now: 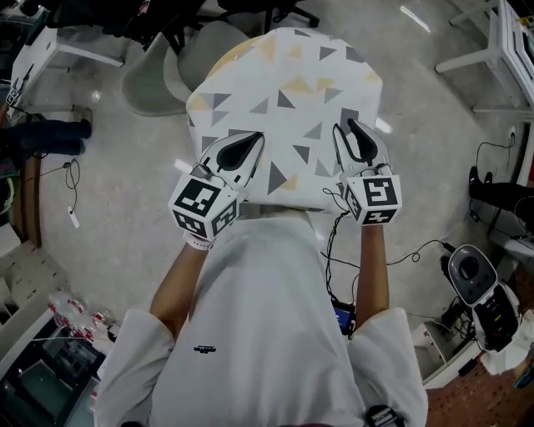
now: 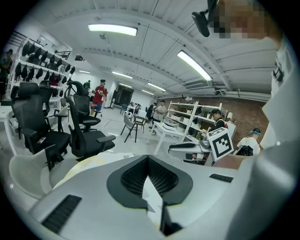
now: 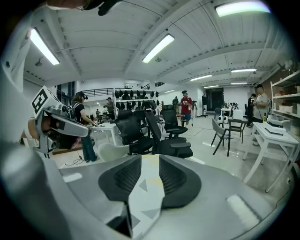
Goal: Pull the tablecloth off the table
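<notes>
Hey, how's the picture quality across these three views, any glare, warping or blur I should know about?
Head view: dim, even light, with small glare streaks on the glossy floor; the tablecloth pattern stays readable. Left gripper view: strong fisheye bending, black corners, ceiling lights blown out to white. Right gripper view: same warping and dark rim, lights equally blown out.

A white tablecloth (image 1: 284,108) with grey and yellow triangles covers the table completely. On the glossy grey floor (image 1: 125,217), a pale chair (image 1: 154,79) stands at the table's ten o'clock.
</notes>
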`<state>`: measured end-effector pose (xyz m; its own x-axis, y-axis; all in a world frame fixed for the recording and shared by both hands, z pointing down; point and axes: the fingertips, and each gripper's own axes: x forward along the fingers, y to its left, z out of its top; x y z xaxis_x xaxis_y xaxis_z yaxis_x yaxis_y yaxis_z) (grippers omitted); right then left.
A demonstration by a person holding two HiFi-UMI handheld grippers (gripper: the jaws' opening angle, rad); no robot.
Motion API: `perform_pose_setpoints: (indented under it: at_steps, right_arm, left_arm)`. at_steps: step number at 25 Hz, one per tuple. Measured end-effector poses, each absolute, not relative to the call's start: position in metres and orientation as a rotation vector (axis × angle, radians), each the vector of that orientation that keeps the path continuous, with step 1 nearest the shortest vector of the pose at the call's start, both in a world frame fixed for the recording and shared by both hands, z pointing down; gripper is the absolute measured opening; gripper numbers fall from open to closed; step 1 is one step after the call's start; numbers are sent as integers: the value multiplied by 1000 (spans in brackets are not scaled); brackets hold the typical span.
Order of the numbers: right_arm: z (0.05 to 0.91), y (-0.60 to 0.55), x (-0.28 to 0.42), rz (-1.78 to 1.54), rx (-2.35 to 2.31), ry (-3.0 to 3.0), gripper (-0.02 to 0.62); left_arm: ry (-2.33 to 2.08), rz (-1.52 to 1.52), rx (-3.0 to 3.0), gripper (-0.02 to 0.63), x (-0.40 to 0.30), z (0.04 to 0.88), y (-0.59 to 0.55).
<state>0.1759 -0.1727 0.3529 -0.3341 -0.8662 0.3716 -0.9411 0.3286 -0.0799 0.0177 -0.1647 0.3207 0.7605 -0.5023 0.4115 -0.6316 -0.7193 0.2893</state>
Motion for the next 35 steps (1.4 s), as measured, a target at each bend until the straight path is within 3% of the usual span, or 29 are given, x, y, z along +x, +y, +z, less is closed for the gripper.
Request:
perform_pose_setpoints:
  at_steps: [7,15,25,31,35]
  right_arm:
    - [414,-252,227,518,1531,-2340,177]
    - [493,-337,277,589,1444,-2273,295]
    - [581,-418,324,665,1282,-2197,308]
    - [623,-437,336,749,1103,-2156,380]
    - [645,-432,336,878,958,-2146,381]
  left_arm:
    - [-856,471,2491,6,60,362,-217]
    - [-869,505,2409,6,94,424,-282]
    - [-876,513,2350,6,125,485,-320]
    - [-878,538,2321,6,127,507,-324]
    - [-882,545,2305,6,124,514,-328]
